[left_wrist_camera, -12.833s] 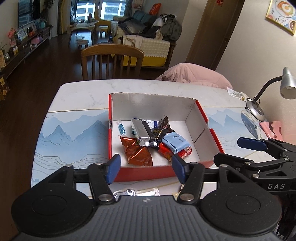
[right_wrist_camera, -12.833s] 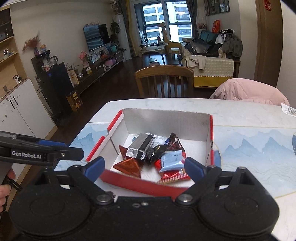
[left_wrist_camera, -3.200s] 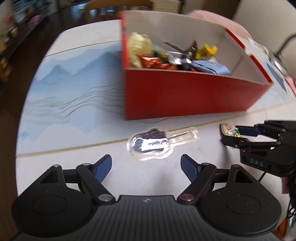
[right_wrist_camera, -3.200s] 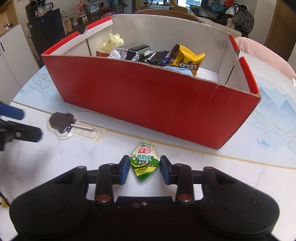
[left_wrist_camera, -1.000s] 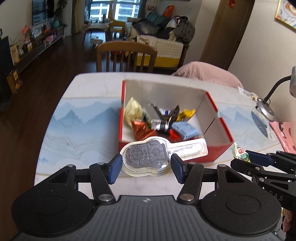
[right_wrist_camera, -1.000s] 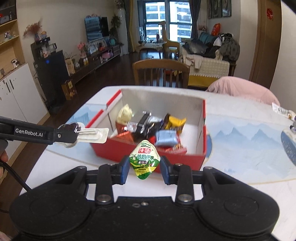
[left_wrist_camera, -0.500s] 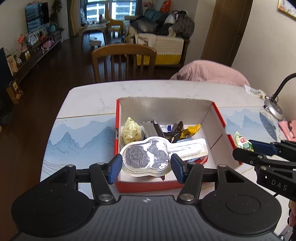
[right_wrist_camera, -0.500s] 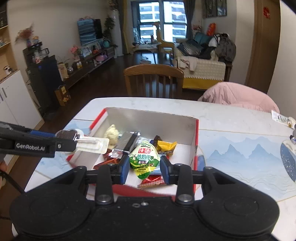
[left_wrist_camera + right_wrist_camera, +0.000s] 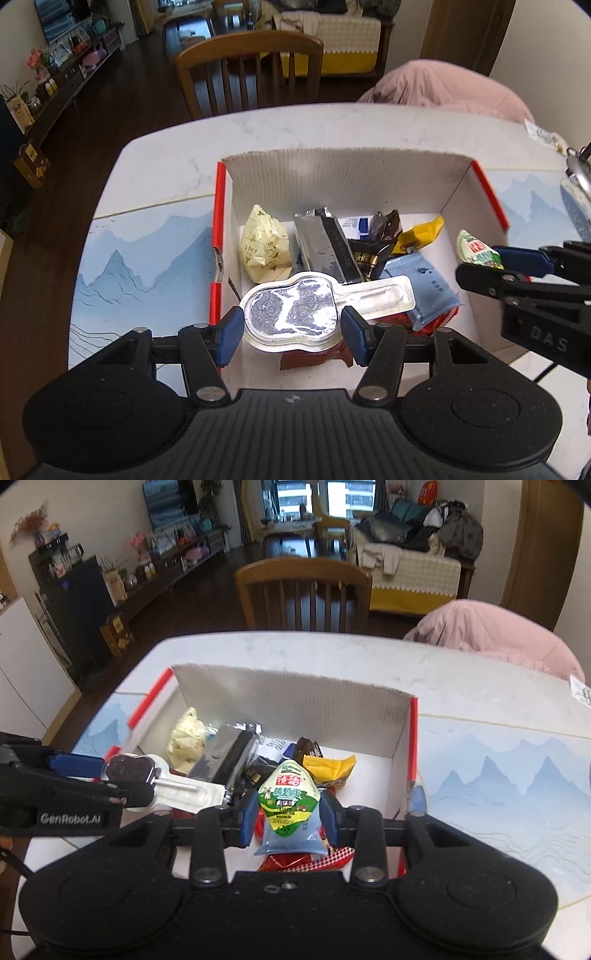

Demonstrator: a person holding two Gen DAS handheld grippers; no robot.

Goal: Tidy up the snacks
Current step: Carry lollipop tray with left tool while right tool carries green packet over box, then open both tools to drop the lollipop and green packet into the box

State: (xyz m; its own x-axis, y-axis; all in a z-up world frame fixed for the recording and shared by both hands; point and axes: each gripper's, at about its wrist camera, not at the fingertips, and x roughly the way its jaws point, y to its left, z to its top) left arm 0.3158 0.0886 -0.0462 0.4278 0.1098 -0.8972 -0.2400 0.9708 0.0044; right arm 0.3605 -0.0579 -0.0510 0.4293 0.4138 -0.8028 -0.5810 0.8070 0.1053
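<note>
Both tongs hang over the red box (image 9: 484,192) at frame centre, ready to drop: left tongs (image 9: 291,328) clamped on the foil lollipop pack (image 9: 291,310), right tongs (image 9: 288,818) clamped on the green pouch (image 9: 288,801).

Corrugated cardboard box (image 9: 343,177), glossy foil blister pack (image 9: 295,310), shiny plastic pouch (image 9: 289,801), polished marble-look table (image 9: 177,166), wooden chair (image 9: 303,590)

Soft daylight comes from the windows (image 9: 325,498) at 12 o'clock; the room is rather dim. The foil blister pack (image 9: 295,310) shows glare. Straight lines bend at the edges, corners are dark, and the chair (image 9: 303,590) looks slightly blurred.
</note>
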